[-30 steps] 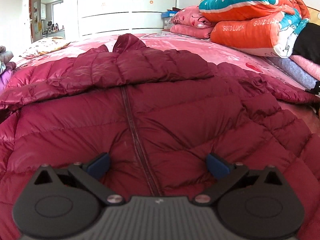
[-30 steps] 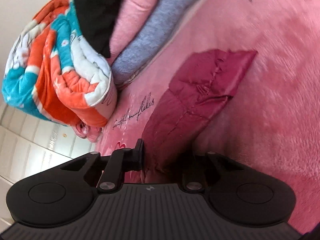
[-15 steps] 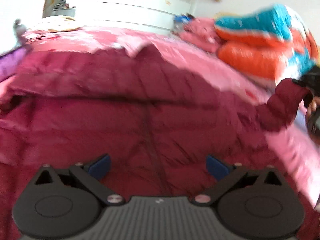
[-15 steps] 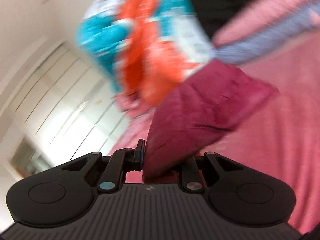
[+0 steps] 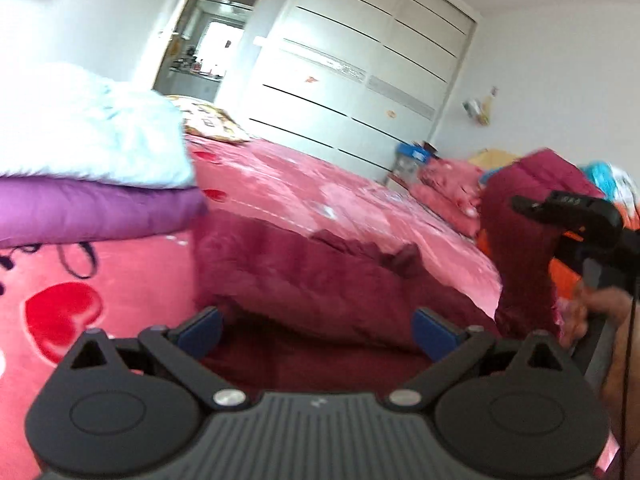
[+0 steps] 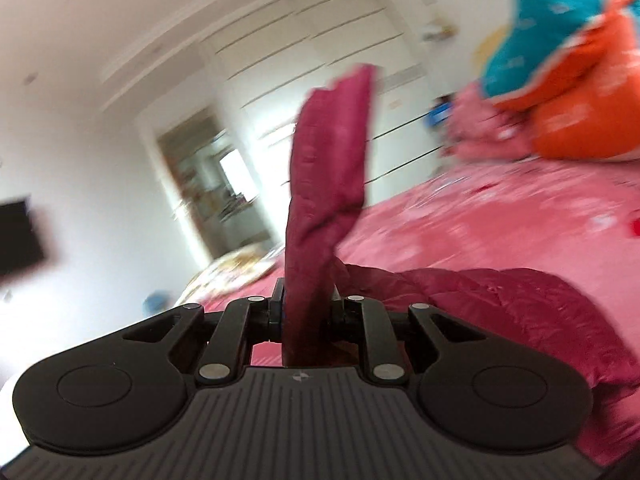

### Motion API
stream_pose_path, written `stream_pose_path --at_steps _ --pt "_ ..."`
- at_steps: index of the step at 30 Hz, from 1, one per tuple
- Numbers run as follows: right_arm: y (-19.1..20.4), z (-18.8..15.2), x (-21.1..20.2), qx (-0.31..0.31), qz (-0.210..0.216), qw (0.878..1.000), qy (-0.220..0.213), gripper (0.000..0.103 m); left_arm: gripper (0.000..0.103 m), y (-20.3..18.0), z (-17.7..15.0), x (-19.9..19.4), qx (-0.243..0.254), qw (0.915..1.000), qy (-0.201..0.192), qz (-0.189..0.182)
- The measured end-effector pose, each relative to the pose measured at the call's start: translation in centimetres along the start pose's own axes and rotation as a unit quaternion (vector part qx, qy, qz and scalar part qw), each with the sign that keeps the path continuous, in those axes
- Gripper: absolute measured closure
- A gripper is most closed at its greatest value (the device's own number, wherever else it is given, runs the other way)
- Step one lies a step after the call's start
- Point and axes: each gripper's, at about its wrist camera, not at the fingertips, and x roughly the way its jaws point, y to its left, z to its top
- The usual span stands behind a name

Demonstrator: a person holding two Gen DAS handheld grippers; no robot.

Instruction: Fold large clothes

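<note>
Right hand-held gripper point(image 6: 306, 312) clamped on maroon jacket sleeve point(image 6: 328, 168), lifted off the bed point(image 6: 500, 216) for folding inward; left hand-held gripper point(image 5: 316, 330) apart, empty.

jacket point(image 5: 320, 280): maroon | bedspread point(image 5: 320, 192): pink, red hearts | quilt point(image 6: 568, 80): orange-teal
</note>
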Motion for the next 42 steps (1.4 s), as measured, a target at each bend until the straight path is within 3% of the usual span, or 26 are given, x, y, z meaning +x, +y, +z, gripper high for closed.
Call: stream_pose_path --at_steps 5,9,11,16,20,22,26,34,42 --pt "6.0 -5.3 3.9 -0.082 0.020 0.995 0.052 0.082 0.002 3.3 0.3 0.3 -0.032 0.9993 0.007 0.020" --pt "7.8 -9.4 6.3 -0.147 0.005 0.984 0.101 0.082 0.002 5.5 0.6 0.0 -0.050 0.9984 0.006 0.027" --pt "7.9 -11.3 7.2 -0.166 -0.002 0.977 0.134 0.076 0.002 6.2 0.8 0.0 -0.062 0.9977 0.007 0.026" --pt "8.2 -13.2 7.4 -0.177 0.001 0.971 0.162 0.024 0.002 7.3 1.0 -0.2 -0.073 0.9970 0.002 0.026" --pt "8.2 -13.0 7.2 -0.186 0.014 0.968 0.168 0.014 0.002 8.0 1.1 -0.1 -0.083 0.9962 0.001 0.024" --pt "8.4 -12.6 6.6 -0.180 0.026 0.969 0.169 0.003 0.002 8.2 1.1 -0.1 -0.088 0.9958 0.003 0.025" --pt "9.2 -11.7 4.6 -0.160 0.039 0.974 0.154 0.001 0.002 8.4 1.0 0.1 -0.089 0.9957 0.007 0.025" --pt "6.1 -9.8 2.9 -0.079 0.048 0.986 0.136 0.000 0.002 8.4 0.6 0.7 -0.092 0.9954 0.021 0.017" --pt "7.4 -13.4 6.3 -0.123 0.016 0.979 0.162 0.000 0.002 8.7 -0.1 1.2 -0.100 0.9942 0.037 0.016"
